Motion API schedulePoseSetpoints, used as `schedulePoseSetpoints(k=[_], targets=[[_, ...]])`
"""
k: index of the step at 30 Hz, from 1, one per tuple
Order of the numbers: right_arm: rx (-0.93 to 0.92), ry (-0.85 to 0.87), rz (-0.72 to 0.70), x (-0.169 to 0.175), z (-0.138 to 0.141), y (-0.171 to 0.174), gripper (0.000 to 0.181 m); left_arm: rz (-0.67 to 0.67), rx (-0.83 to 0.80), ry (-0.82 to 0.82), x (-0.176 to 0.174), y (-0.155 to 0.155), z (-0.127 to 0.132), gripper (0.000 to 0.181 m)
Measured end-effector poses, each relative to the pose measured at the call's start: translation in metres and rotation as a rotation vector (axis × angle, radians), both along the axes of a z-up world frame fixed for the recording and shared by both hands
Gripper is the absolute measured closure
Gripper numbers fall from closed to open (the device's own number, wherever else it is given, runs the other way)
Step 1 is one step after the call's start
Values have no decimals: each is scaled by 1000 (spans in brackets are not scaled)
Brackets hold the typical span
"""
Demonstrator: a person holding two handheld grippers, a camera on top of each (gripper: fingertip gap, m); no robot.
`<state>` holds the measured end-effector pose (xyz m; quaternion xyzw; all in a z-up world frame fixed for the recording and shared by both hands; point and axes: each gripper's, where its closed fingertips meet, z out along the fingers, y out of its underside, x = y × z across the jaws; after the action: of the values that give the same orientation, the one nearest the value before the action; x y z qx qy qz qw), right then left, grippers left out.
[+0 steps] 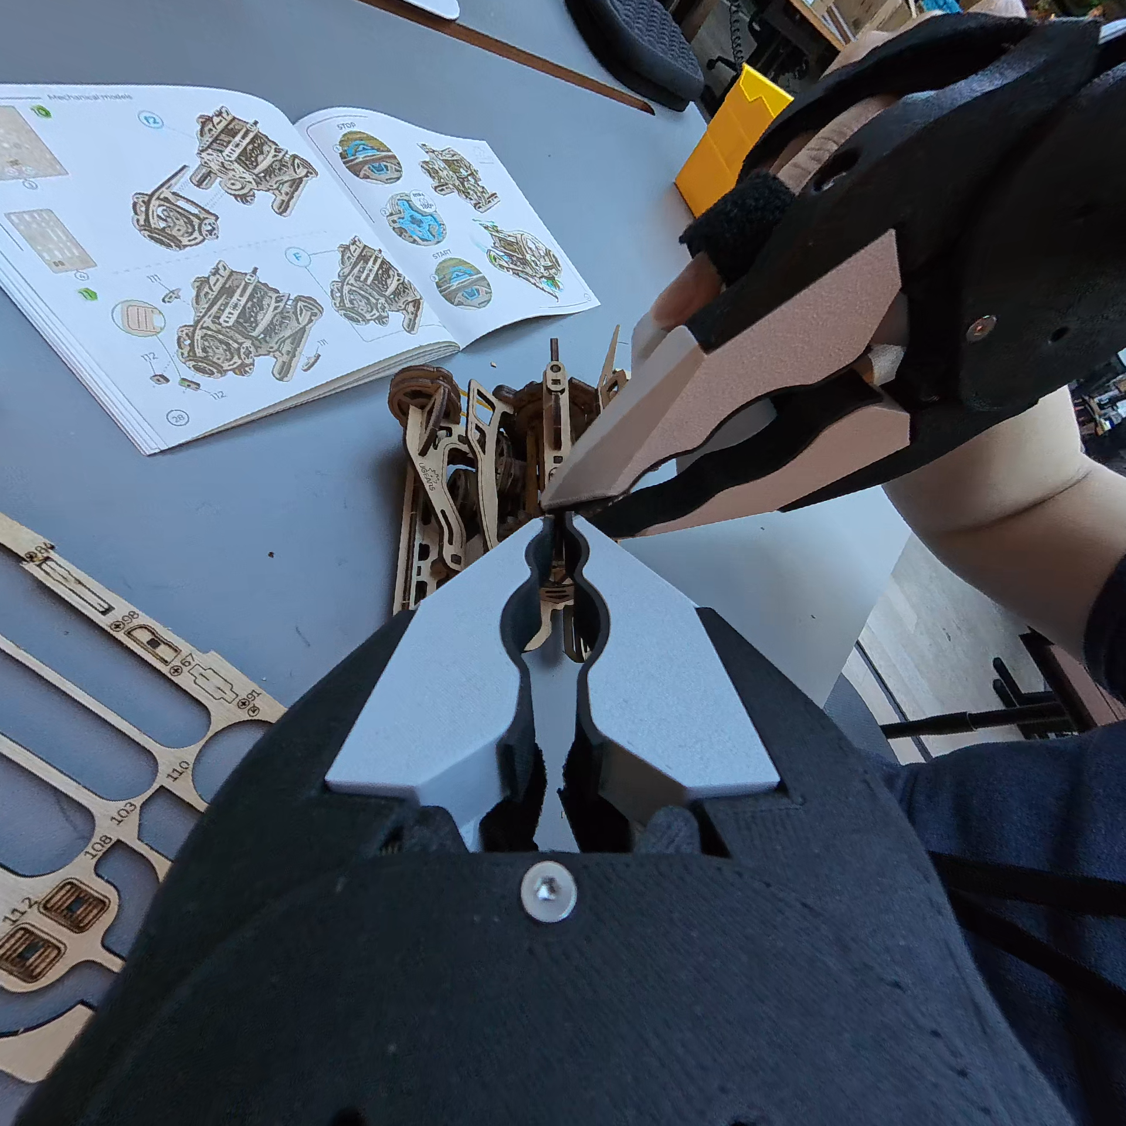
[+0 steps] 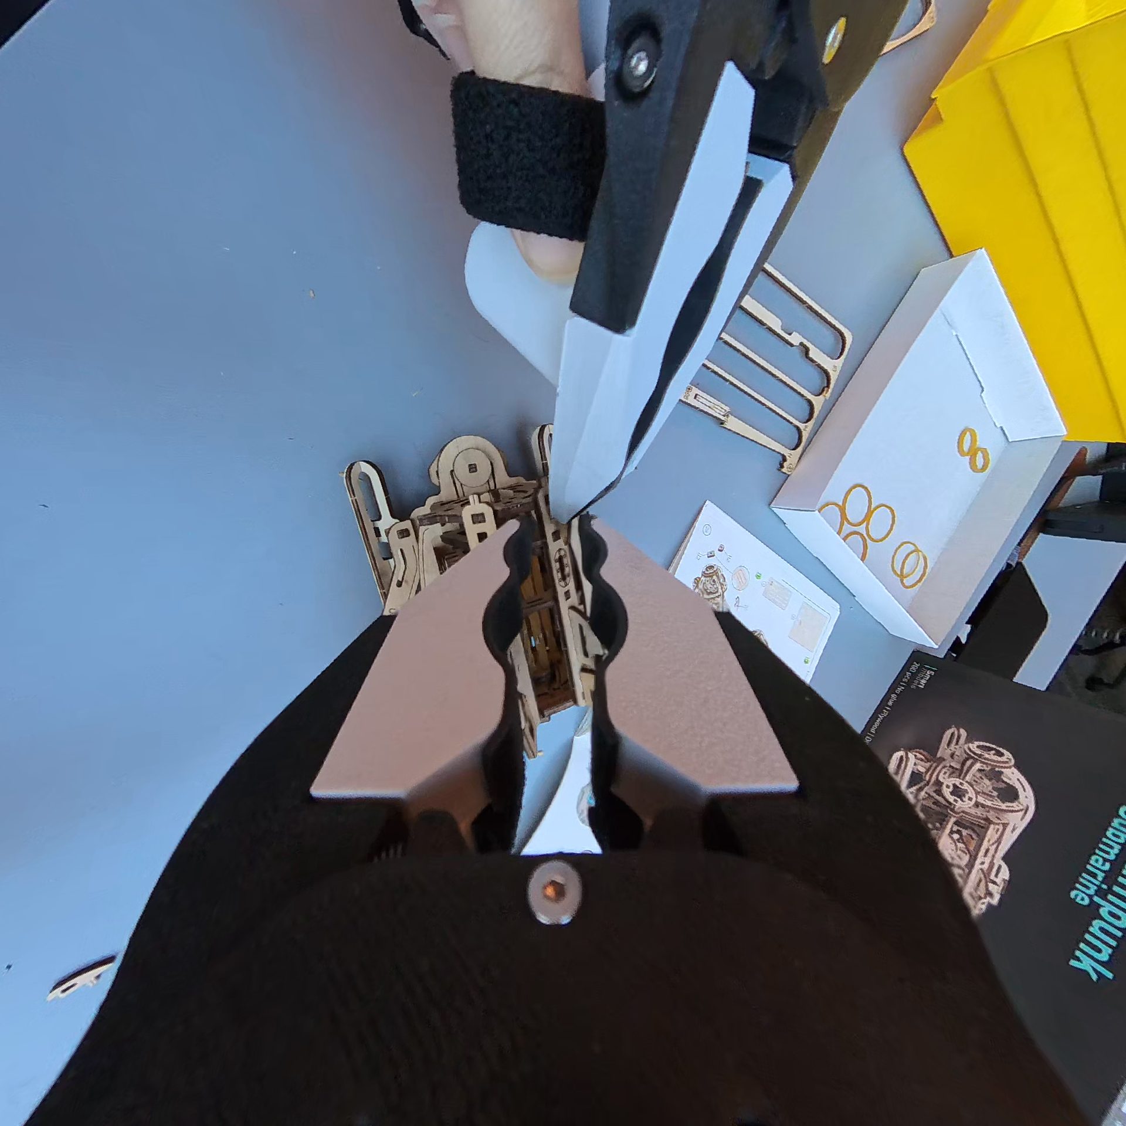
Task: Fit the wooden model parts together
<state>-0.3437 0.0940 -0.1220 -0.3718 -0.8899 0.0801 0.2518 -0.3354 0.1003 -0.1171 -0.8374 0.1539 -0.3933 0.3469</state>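
The left gripper (image 1: 555,530), grey-fingered with black wavy pads, is closed to a narrow slit at its tips, pinching what looks like a thin upright edge of the pale laser-cut plywood model (image 1: 481,463) that sits on the grey desk (image 1: 256,524) directly ahead of and beneath it. The right gripper (image 2: 555,536), with pinkish-brown fingers, is narrowed around the model's upper frame; its pads appear to touch the wood on both sides, though the contact at the very tips is hard to make out. The two grippers meet nearly tip to tip over the same spot of the model.

Left of the left gripper lies an open white instruction booklet (image 1: 244,244), and nearer on that side a plywood sheet of punched-out part frames (image 1: 122,701). To the right of the right gripper stand a white cardboard tray holding yellow rubber bands (image 2: 987,390) and a dark printed box (image 2: 975,822).

The model is probably very light and stiff but brittle: thin plywood arms and levers could snap under a sideways squeeze. Hold is likely safest on the thicker frame plates, edge-on, with gentle pressure, pressing tabs straight into their slots.
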Motion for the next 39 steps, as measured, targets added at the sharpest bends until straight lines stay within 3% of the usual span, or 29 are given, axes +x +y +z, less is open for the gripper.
schedulePoseSetpoints(k=[1,39], targets=[[8,-2,1,-1,-1,0,167,0,0,0,0,0,0,181],[43,124,-85,1,0,1,173,-8,62,-13,-3,-3,8,175]])
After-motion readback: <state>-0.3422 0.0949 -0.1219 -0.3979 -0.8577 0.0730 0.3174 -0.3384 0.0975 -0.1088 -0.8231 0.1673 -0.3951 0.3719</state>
